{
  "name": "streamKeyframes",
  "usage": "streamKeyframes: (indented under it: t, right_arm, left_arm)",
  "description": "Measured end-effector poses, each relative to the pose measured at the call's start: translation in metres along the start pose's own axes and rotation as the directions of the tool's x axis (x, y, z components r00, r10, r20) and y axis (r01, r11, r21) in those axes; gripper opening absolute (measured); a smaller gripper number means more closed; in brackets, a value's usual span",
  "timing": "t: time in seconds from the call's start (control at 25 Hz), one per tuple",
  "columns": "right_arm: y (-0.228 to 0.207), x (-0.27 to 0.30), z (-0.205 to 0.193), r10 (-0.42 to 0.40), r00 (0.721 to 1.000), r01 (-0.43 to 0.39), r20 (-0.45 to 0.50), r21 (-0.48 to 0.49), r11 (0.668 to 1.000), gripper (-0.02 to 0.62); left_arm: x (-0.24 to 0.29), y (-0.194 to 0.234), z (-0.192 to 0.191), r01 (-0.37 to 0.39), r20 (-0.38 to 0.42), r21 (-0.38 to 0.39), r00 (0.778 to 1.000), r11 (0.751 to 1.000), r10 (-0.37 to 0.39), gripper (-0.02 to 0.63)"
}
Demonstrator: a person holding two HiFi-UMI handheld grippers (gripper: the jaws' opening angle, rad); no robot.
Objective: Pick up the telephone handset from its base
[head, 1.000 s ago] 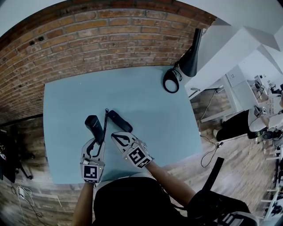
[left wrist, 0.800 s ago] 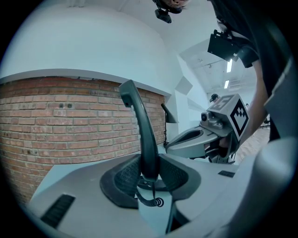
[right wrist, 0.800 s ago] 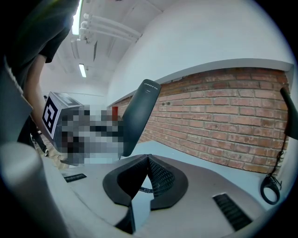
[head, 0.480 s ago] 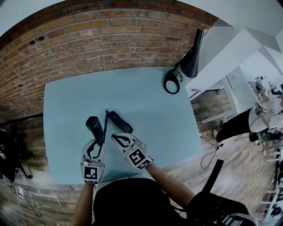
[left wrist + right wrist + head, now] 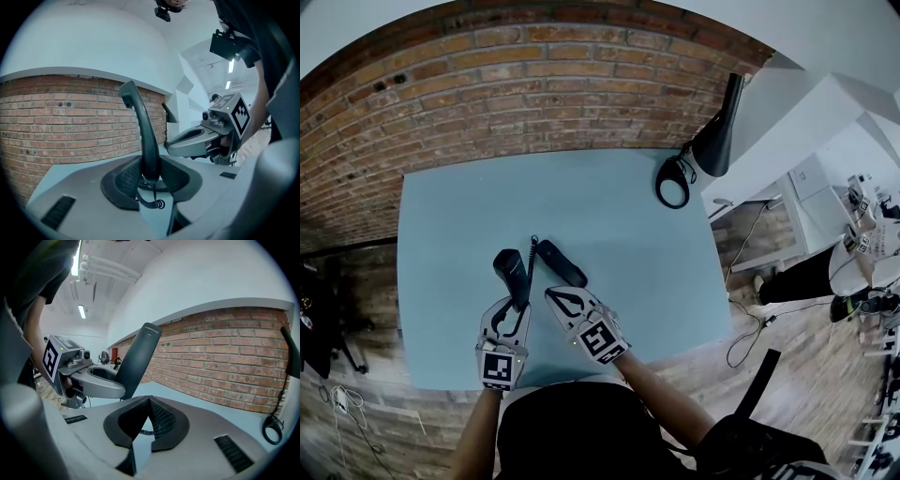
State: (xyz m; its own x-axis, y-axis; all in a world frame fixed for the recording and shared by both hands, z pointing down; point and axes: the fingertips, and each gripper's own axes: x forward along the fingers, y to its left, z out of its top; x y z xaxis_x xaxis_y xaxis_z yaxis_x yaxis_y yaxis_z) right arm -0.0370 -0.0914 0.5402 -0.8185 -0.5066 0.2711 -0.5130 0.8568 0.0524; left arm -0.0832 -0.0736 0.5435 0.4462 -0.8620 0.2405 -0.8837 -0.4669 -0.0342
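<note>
The left gripper (image 5: 513, 306)'s jaws pinched the upright handset (image 5: 510, 270); the right gripper (image 5: 551, 292)'s jaws were pressed together, empty; the base (image 5: 562, 263) lay at the handset's three o'clock.

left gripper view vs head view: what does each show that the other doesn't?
Left gripper view only: the left claw clamped on the lower end of the handset, which stands up between its jaws. Head view only: the phone base lying on the table. Both: handset, coiled cord, right claw, brick wall.
</note>
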Motion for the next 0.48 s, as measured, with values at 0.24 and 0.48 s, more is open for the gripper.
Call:
streamKeyframes:
  t: [0.24,0.48]
  right_arm:
    - [0.0018,0.0011,-0.0018,0.007,1.0,-0.007,-0.009,-0.011,1.0,-0.002]
    - [0.0014,0.0035,-0.0031,0.011,1.0,-0.012,-0.014,-0.014,1.0,-0.002]
  left_arm:
    - [0.0016,-0.0005,-0.0037,0.004,-0.01,0.0,1.0,1.0,-0.004,0.143]
    - [0.0034,0.0013,-0.0059,0.007,-0.017,-0.007,1.0,1.0,-0.007,0.143]
